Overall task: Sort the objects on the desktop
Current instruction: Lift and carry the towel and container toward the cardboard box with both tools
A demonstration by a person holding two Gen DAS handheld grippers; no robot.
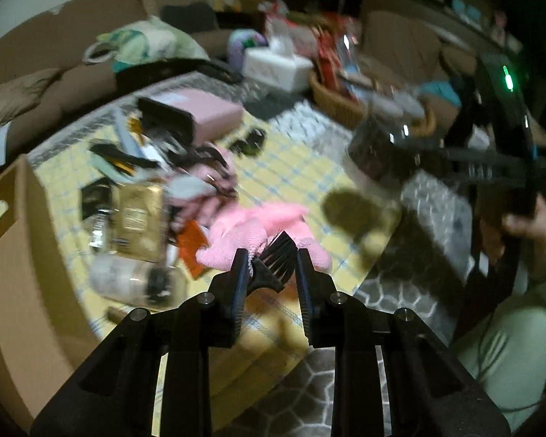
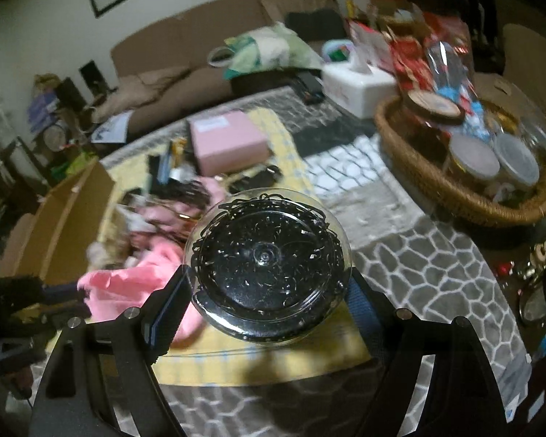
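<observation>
My left gripper (image 1: pixel 271 267) is shut on a small black brush (image 1: pixel 275 255), bristles pointing forward, held above a pink cloth (image 1: pixel 262 224) on the yellow checked mat (image 1: pixel 295 167). My right gripper (image 2: pixel 269 284) is shut on a clear round jar (image 2: pixel 267 266) full of black hair ties, seen bottom-on and held above the mat's near edge. The jar and right gripper also show blurred in the left wrist view (image 1: pixel 378 156). The brush and left gripper show at the left edge of the right wrist view (image 2: pixel 14 291).
A heap of small items (image 1: pixel 145 182), a pink box (image 1: pixel 207 113) and a lying bottle (image 1: pixel 134 280) are on the mat. A cardboard box (image 1: pixel 18 262) stands at the left. A wicker basket (image 2: pixel 466 189) with jars and a white tissue box (image 2: pixel 357 87) stand at the right.
</observation>
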